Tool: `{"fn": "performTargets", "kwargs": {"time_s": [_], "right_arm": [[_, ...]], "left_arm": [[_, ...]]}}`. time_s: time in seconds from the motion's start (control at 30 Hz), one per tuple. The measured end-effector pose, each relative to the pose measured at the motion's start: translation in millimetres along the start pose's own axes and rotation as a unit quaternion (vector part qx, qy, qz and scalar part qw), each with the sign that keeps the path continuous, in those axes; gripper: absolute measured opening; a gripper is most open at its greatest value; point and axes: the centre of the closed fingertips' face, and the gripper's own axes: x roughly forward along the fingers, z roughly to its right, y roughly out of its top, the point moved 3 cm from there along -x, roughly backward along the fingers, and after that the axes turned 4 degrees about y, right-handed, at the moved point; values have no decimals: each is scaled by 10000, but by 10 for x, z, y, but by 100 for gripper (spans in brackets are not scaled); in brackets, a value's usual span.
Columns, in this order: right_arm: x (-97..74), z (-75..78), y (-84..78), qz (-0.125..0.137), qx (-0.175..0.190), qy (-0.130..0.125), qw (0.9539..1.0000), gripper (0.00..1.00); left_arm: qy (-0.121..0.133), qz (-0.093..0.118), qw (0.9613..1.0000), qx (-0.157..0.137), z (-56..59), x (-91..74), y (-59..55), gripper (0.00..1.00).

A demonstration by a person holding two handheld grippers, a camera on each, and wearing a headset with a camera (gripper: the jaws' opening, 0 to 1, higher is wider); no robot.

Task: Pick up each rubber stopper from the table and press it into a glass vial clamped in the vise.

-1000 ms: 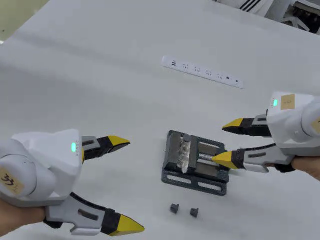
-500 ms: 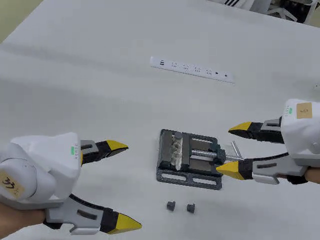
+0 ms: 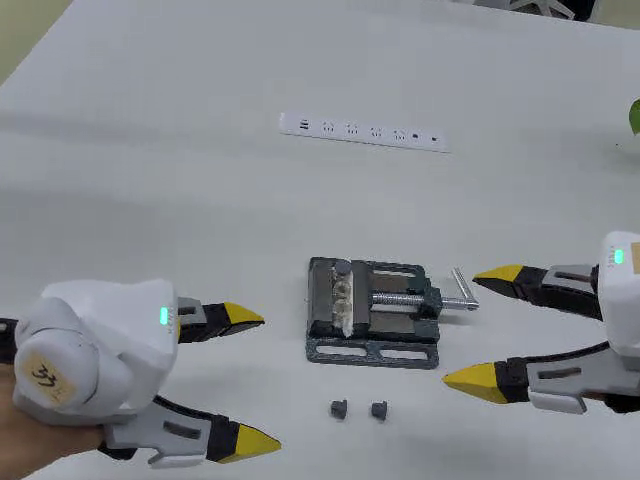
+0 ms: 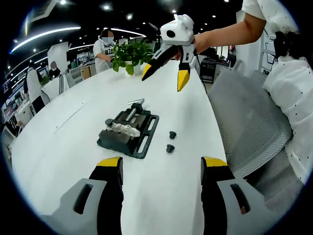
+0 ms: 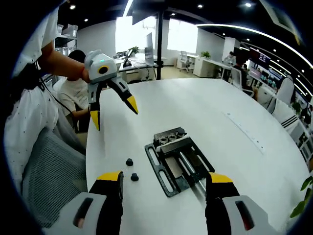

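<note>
Two small dark stoppers (image 3: 339, 408) sit side by side on the white table (image 3: 180, 170), just in front of the black vise (image 3: 400, 326). A row of clear vials (image 3: 343, 298) stands clamped in it, the farthest one capped dark. The left gripper (image 3: 270, 379) hovers well left of the stoppers, jaws spread and empty. The right gripper (image 3: 460, 326) hangs right of the vise, near its handle (image 3: 462, 289), jaws wide apart, holding nothing.

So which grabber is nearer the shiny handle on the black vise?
Right. The right gripper hovers beside the shiny metal handle; the left gripper is beyond the black vise's opposite end.
</note>
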Motion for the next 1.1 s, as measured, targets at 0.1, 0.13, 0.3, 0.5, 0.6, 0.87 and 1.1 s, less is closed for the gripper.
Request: {"fn": "performTargets", "kwargs": {"time_s": [0.1, 0.13, 0.3, 0.5, 0.6, 0.87, 1.1], "right_arm": [[-38, -25, -90, 36, 76, -6, 10000, 68], [-48, -44, -116, 64, 113, -9, 9999, 69], [-74, -118, -234, 147, 263, -4, 9995, 72], [-109, -183, -318, 271, 412, -63, 9988, 73], [-129, -216, -358, 346, 481, -76, 9982, 75], [-159, -285, -463, 445, 545, -24, 9975, 75], [-162, -332, -523, 499, 627, 11, 9968, 75]], "left_arm": [[-132, -155, 9998, 66, 26, 53, -31, 56], [-185, -199, 9995, 134, 36, 80, -38, 55], [-400, -418, 9977, 360, 72, 192, -52, 48], [-503, -622, 9950, 603, 50, 345, -53, 36], [-617, -723, 9928, 732, 74, 432, -62, 32], [-837, -970, 9881, 854, 154, 638, -140, 23], [-868, -1179, 9849, 925, 150, 786, -205, 20]]}}
